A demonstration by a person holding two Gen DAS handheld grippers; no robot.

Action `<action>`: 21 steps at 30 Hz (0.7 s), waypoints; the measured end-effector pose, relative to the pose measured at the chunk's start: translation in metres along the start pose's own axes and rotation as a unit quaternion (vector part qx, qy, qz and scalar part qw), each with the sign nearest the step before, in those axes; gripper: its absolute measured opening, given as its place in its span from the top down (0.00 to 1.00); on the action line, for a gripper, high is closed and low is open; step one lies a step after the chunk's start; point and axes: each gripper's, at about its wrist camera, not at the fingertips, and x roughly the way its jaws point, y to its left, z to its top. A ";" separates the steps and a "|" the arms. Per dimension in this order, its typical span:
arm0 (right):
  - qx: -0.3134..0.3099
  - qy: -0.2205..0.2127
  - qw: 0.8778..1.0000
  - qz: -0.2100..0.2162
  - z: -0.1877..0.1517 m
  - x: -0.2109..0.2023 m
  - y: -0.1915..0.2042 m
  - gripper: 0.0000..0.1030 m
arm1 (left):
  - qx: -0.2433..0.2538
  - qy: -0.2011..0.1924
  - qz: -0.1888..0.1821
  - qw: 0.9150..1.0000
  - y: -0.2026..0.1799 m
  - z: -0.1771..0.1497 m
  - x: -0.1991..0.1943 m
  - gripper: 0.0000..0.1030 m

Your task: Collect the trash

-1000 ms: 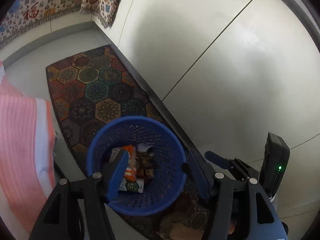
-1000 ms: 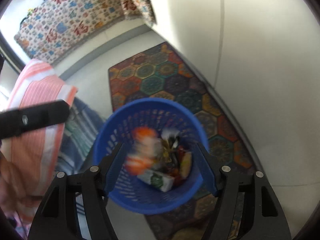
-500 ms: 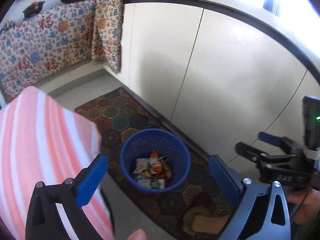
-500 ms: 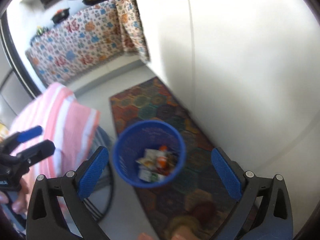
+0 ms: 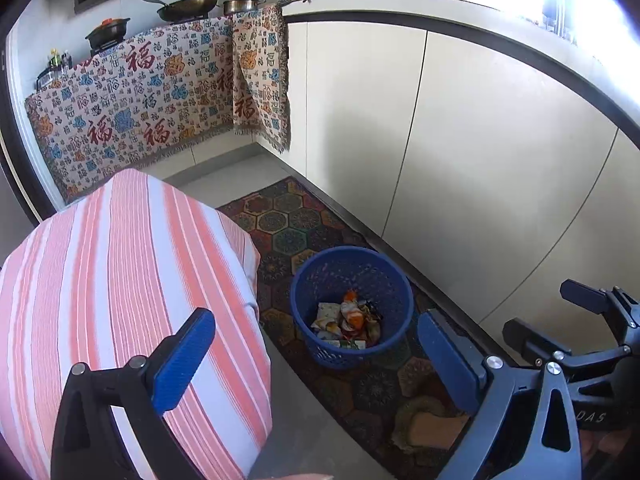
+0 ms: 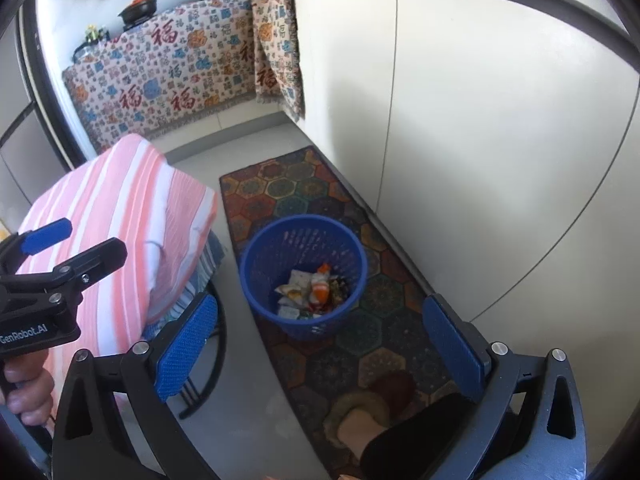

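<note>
A blue plastic basket (image 5: pixel 312 276) stands on a patterned rug (image 5: pixel 280 220) by the cabinets. Several wrappers and small cartons of trash (image 5: pixel 348 318) lie in its bottom. It also shows in the right wrist view (image 6: pixel 256 264), with the trash (image 6: pixel 314 290) inside. My left gripper (image 5: pixel 316 354) is open and empty, high above the basket. My right gripper (image 6: pixel 318 350) is open and empty, also high above it. The left gripper shows at the left in the right wrist view (image 6: pixel 72 244); the right one shows at the right in the left wrist view (image 5: pixel 560 316).
A table with a pink striped cloth (image 5: pixel 120 280) stands left of the basket. White cabinet doors (image 5: pixel 460 160) line the right. A patterned cloth (image 5: pixel 140 100) hangs below the stove counter with pans (image 5: pixel 188 4). The person's slippered foot (image 6: pixel 360 416) is on the rug.
Both grippers have risen well away from the basket and opened wide. The trash now lies in the basket; the view now takes in the table and kitchen.
</note>
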 end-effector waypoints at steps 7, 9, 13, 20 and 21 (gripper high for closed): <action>-0.006 0.004 1.000 -0.004 -0.008 -0.007 0.008 0.00 | 0.000 0.004 -0.007 1.000 -0.001 -0.002 -0.006 0.00; -0.003 0.006 1.000 -0.005 -0.009 -0.007 0.006 0.00 | 0.003 0.003 -0.005 1.000 -0.003 -0.004 -0.005 0.00; 0.003 0.009 1.000 -0.005 -0.011 -0.006 0.004 0.00 | 0.008 0.005 0.000 1.000 -0.008 -0.005 -0.002 0.00; 0.006 0.012 1.000 -0.003 -0.013 -0.008 0.003 0.00 | 0.013 0.009 -0.005 1.000 -0.010 -0.004 0.000 0.00; 0.007 0.012 1.000 -0.002 -0.014 -0.008 0.003 0.00 | 0.014 0.009 -0.004 1.000 -0.011 -0.004 0.000 0.00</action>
